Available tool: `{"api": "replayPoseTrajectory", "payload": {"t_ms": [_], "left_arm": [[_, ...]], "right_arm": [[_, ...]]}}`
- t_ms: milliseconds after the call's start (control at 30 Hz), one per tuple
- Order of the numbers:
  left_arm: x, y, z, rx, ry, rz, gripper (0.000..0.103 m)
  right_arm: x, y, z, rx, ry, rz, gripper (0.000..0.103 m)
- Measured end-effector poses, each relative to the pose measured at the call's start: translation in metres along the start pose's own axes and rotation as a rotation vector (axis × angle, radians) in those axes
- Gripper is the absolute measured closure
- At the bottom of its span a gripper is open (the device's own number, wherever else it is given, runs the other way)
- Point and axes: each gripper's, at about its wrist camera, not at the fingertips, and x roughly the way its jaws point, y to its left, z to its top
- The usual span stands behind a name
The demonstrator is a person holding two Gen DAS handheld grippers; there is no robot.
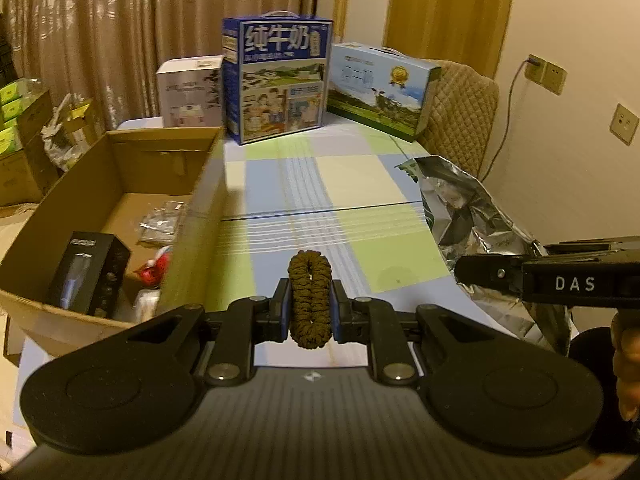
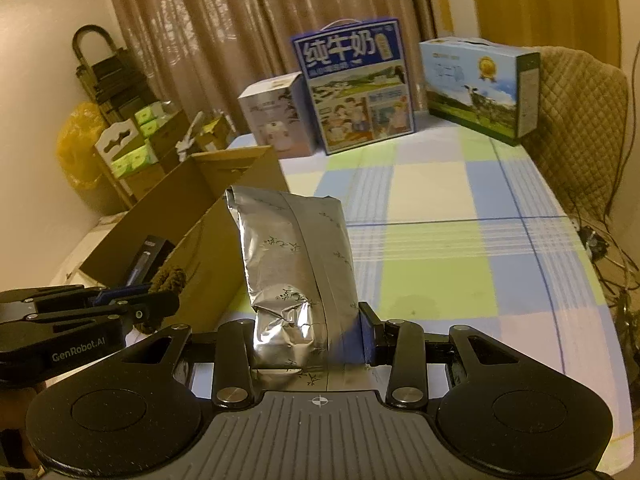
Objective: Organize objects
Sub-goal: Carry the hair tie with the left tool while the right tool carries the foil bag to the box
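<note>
- Left wrist view, lower left: an open corrugated cardboard box (image 1: 120,184) holds a black carton (image 1: 90,274) with small unreadable print, clear plastic packets and a red item
- Centre of that view: the left gripper (image 1: 310,314) is clamped on a brown, fuzzy ring-shaped scrunchie (image 1: 310,300), lifted above the checked tablecloth (image 1: 360,200)
- Upper centre: a tall blue milk carton (image 1: 278,76) reads "纯牛奶"; a white box stands at its left, a light-blue cow-picture box at its right
- Right edge: the other tool, marked "DAS", crosses crinkled silver foil
- Right wrist view, lower left: the left tool's side reads "GenRobot.AI", seen only here
- Centre: the right gripper (image 2: 308,340) pinches a smooth silver foil pouch (image 2: 296,272) with small dark leaf-like marks, upright above the table, just beside the cardboard box wall
- Only this view shows green tissue packs at upper left
</note>
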Motion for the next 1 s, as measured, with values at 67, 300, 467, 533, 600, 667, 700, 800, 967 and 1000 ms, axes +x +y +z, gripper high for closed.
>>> {"api": "replayPoseTrajectory", "payload": {"t_ms": [67,300,467,533,600,667,700,800,967,1000], "left_arm": [[-0.003,0.006,0.000,-0.010,-0.004,0.008,0.088],[-0.015,0.027,-0.004,-0.038,-0.012,0.032,0.088],[-0.024,0.047,-0.003,-0.053,-0.016,0.045,0.088],[-0.026,0.057,-0.001,-0.052,-0.016,0.057,0.088],[-0.030,0.069,0.001,-0.051,-0.019,0.075,0.088],[-0.032,0.082,0.005,-0.059,-0.022,0.087,0.088],[-0.034,0.090,0.007,-0.062,-0.023,0.096,0.088],[-0.036,0.113,0.012,-0.062,-0.020,0.126,0.088],[-0.030,0.151,0.019,-0.070,0.004,0.161,0.088],[-0.026,0.160,0.021,-0.077,0.011,0.166,0.088]], "right_arm": [[0.003,0.006,0.001,-0.009,0.004,0.007,0.068],[0.017,0.029,0.008,-0.016,0.020,0.045,0.068],[0.028,0.058,0.026,-0.034,0.013,0.089,0.068],[0.034,0.071,0.033,-0.045,0.013,0.106,0.068],[0.042,0.085,0.041,-0.053,0.015,0.125,0.068],[0.052,0.099,0.048,-0.059,0.018,0.141,0.068],[0.058,0.104,0.053,-0.059,0.020,0.149,0.068],[0.076,0.119,0.065,-0.055,0.029,0.170,0.068],[0.112,0.135,0.089,-0.024,0.055,0.190,0.068],[0.119,0.138,0.094,-0.020,0.060,0.192,0.068]]}}
